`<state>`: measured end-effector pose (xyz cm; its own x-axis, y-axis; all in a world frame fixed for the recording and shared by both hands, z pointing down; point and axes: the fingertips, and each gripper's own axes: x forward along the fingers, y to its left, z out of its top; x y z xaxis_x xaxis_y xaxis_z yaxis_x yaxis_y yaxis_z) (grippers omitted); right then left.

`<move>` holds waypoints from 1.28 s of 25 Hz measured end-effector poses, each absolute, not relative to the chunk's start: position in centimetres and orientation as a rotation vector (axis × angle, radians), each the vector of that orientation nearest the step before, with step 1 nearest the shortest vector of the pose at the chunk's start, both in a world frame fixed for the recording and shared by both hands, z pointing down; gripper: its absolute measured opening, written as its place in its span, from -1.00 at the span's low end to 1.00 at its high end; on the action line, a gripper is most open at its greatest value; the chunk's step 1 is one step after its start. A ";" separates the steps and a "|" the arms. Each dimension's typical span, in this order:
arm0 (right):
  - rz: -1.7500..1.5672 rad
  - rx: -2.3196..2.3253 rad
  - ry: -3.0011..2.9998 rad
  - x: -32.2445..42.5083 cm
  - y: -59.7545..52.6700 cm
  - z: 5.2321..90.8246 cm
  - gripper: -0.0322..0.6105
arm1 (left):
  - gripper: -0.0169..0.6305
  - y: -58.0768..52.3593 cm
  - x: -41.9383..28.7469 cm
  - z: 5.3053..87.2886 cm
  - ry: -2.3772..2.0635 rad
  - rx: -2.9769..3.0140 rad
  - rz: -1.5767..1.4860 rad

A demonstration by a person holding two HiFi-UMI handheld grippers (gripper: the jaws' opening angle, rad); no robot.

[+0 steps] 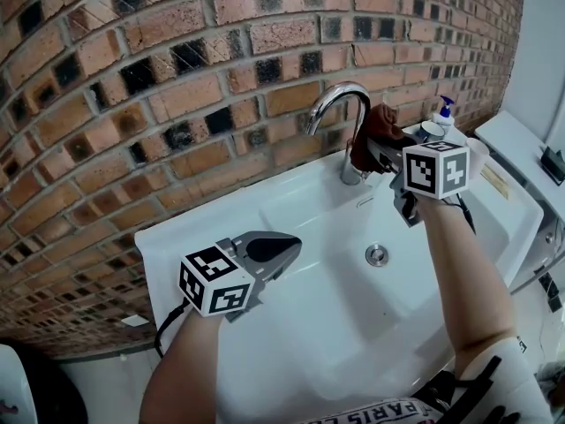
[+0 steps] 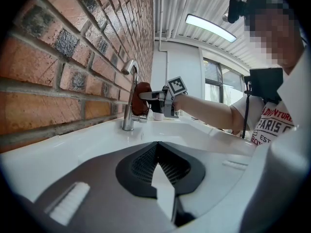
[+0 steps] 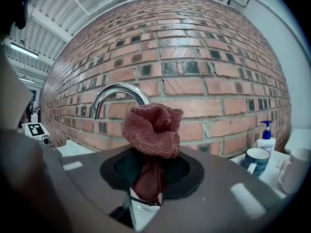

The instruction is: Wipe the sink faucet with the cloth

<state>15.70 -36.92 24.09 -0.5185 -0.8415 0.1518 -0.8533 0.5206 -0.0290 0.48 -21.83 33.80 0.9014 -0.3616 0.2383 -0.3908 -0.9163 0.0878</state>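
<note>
**Cloth.** The cloth (image 3: 151, 130) is a rust-red, coarse-knit piece bunched into a loose ball. A narrower tail runs down from the ball into the jaws. In the head view it sits at 3 o'clock of the faucet (image 1: 334, 104) neck, below the chrome arch and above the back rim of the sink (image 1: 309, 307).

**Right gripper.** The right gripper (image 3: 148, 171) is clamped on the cloth's tail, with its jaws closed down to the thickness of the fabric. The ball stands clear above the jaw tips.

**Left gripper.** The left gripper (image 1: 287, 246) has its jaws closed tip to tip with nothing held. It lies at 8 o'clock of the drain (image 1: 377, 254), over the sink's left side and well apart from the faucet.

**Limits of view.**
- Whether the cloth touches the faucet neck or sits just beside it cannot be told.
- In the right gripper view the ball covers the arch's right end, and the gripper body hides the faucet base.
- The end of the cloth's tail is lost between the jaws.
- A mug (image 3: 256, 160) and a soap bottle (image 3: 266, 139) stand at 4 o'clock of the cloth. The gripper body cuts off the mug's lower part.
</note>
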 end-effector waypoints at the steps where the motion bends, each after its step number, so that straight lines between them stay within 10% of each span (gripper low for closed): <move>1: 0.145 1.471 -2.636 15.7 -36.8 24.0 -0.59 | -0.93 -21.8 0.5 33.8 -0.583 2.932 0.329; 32: -0.144 1.368 -2.496 10.2 -36.5 25.4 -0.58 | -0.93 -21.8 0.4 33.8 -0.580 2.931 0.334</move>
